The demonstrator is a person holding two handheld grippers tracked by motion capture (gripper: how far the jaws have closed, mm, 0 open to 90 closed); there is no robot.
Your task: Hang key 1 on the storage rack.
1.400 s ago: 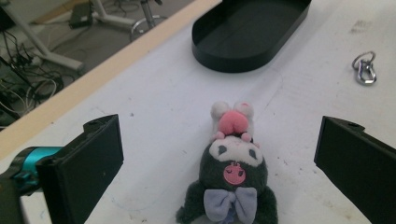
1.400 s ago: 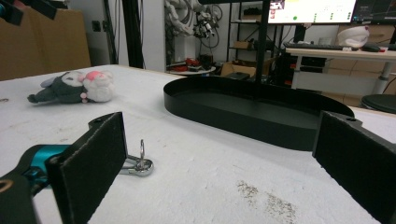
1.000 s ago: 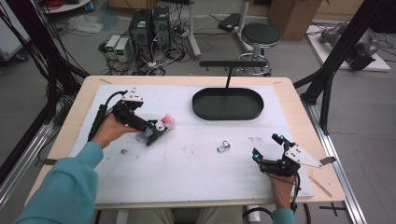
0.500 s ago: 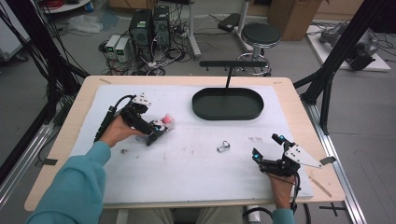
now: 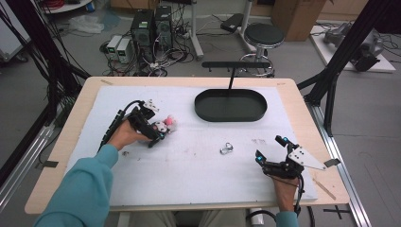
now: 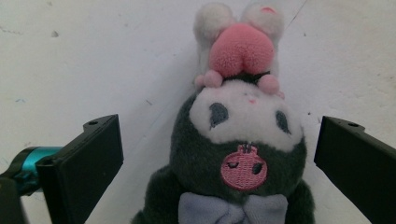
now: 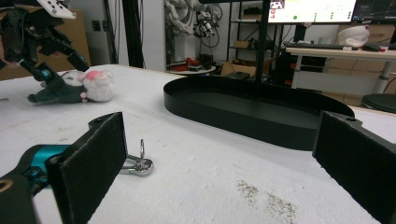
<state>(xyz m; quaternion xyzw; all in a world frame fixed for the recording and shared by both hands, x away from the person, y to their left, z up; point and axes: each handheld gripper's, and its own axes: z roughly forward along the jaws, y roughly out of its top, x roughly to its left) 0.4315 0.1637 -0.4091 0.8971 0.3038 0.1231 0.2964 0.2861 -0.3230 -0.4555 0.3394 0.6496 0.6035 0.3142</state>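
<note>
Left gripper (image 5: 156, 133) hangs over the plush toy (image 5: 166, 125) on the white mat (image 5: 189, 170), jaws wide apart either side of it, not touching. Right gripper (image 5: 270, 149) gapes too, holding nothing, near a metal clasp (image 5: 226, 149).

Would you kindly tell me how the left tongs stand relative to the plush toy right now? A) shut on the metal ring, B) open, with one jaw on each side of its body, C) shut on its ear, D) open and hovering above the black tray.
B: in the left gripper view the left tongs are open, their black jaws standing apart on either side of the plush toy, which lies on the white mat.
</note>
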